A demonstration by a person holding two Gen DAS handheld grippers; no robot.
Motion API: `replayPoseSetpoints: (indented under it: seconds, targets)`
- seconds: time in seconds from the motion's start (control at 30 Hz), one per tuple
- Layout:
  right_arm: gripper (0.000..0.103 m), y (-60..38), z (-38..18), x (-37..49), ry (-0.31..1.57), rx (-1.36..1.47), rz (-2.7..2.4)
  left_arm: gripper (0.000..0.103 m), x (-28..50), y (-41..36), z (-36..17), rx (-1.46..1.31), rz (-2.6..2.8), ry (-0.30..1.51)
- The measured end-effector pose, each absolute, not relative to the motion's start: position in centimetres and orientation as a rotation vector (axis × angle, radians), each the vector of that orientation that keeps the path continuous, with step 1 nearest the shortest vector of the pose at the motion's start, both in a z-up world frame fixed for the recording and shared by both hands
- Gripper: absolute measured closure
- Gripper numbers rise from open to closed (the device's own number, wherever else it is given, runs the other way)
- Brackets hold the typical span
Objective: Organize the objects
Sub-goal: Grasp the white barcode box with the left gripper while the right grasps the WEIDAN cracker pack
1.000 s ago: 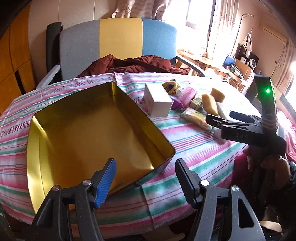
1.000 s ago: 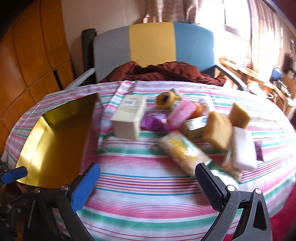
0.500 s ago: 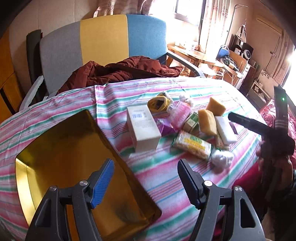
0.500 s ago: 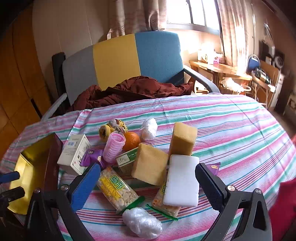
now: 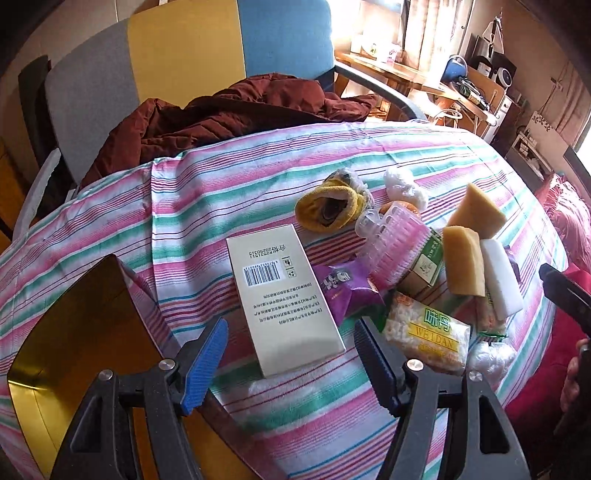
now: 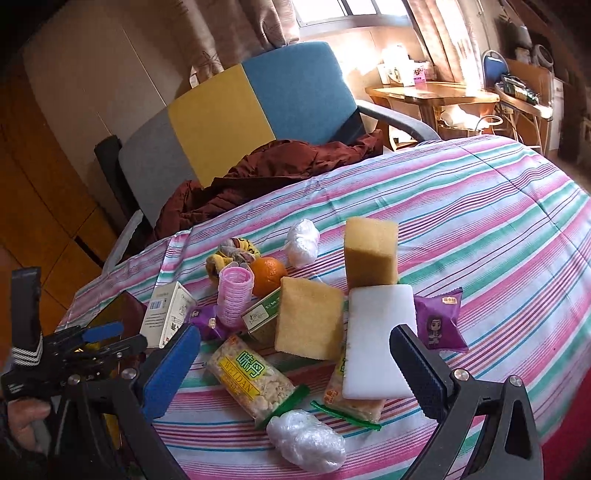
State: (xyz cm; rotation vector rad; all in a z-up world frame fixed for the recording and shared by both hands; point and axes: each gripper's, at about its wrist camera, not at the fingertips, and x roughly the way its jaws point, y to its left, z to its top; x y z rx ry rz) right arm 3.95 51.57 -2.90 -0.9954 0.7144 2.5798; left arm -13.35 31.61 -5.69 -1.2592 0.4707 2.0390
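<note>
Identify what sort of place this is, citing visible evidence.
Probably a lived-in home room: a striped cloth covers the table, a padded armchair holds a crumpled jacket, and curtains frame a window.

Worktop [image 5: 258, 177]: carries every item, with the chair [image 5: 184, 55] behind its far edge.
Tin [image 5: 74, 332]: at the left end, just left of the carton [image 5: 280, 295].
Carton: lies flat — wrapped packet [image 5: 343, 288] touching its right side.
Roller [image 6: 234, 295]: behind that packet, the orange [image 6: 267, 275] at its right.
Snack bar [image 6: 251, 376]: nearest edge, a plastic wad [image 6: 306, 441] before it.
Sponges [image 6: 308, 321]: right of the roller — foam slab [image 6: 376, 350] beside them.
</note>
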Motion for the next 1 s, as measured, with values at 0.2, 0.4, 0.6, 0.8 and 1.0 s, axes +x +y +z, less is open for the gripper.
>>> replayPoseSetpoints:
  seconds: [0.2, 0.4, 0.6, 0.8, 1.0]
  targets:
    - [0.0, 51.5, -3.1, 3.6, 0.71, -1.025, 2.591, 0.032, -15.0, 32.7, -7.4, -1.308, 2.017, 0.458]
    - [0.0, 50.8, -3.3, 3.0, 0.682, -1.075, 2.612, 0.051, -16.3, 32.3, -7.8, -1.326, 2.02, 0.379]
    - [0.0, 49.8, -3.9, 2.3, 0.641, -1.174, 2.629, 0.052, -14.9, 30.5, -6.4, -1.265, 2.044, 0.309]
    - [0.008, 47.4, -5.0, 1.0, 0.506, -1.324, 2.65, 0.052, -12.4, 27.9, -3.1, -1.177, 2.032, 0.208]
    - [0.025, 44.9, -6.2, -0.9, 0.338, -1.497, 2.648, 0.052, -10.5, 23.9, -1.3, -1.147, 2.034, 0.13]
